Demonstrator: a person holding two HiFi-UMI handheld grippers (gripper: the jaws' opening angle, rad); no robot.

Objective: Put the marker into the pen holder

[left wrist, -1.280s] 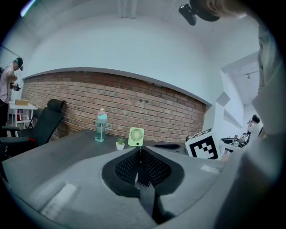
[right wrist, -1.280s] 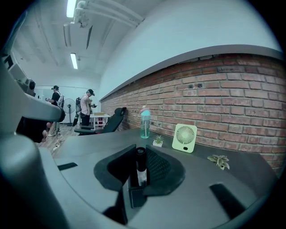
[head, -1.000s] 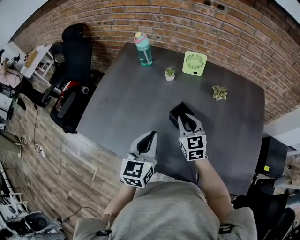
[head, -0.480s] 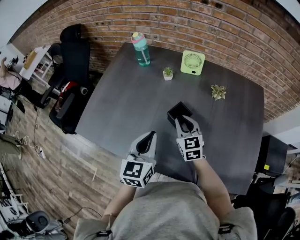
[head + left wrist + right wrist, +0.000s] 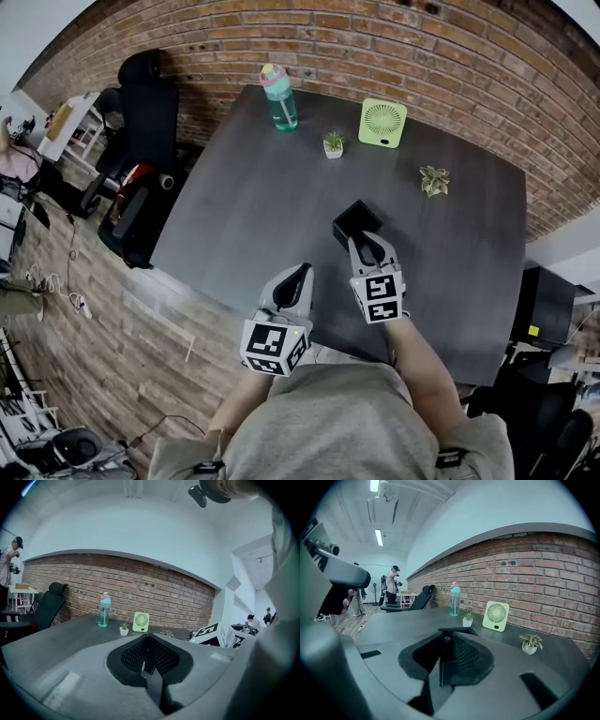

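A black square pen holder (image 5: 352,221) stands mid-table. My right gripper (image 5: 368,242) hovers at its near edge, fingertips over the rim. In the right gripper view the jaws (image 5: 446,641) are shut on a black marker (image 5: 446,652), which stands upright between the pads with its round end on top. The holder's rim (image 5: 461,630) shows just beyond it. The marker is hidden in the head view. My left gripper (image 5: 299,274) hangs over the table's near edge, left of the right one. Its jaws (image 5: 148,641) are shut with nothing between them.
Along the far side of the dark table (image 5: 253,206) stand a teal water bottle (image 5: 279,97), a small potted plant (image 5: 333,144), a green desk fan (image 5: 382,123) and a second plant (image 5: 434,180). A black office chair (image 5: 150,103) sits off the left edge, by the brick wall.
The head view has drifted slightly. My right gripper has edged a little left and stays at the holder's near edge. The left gripper has not moved.
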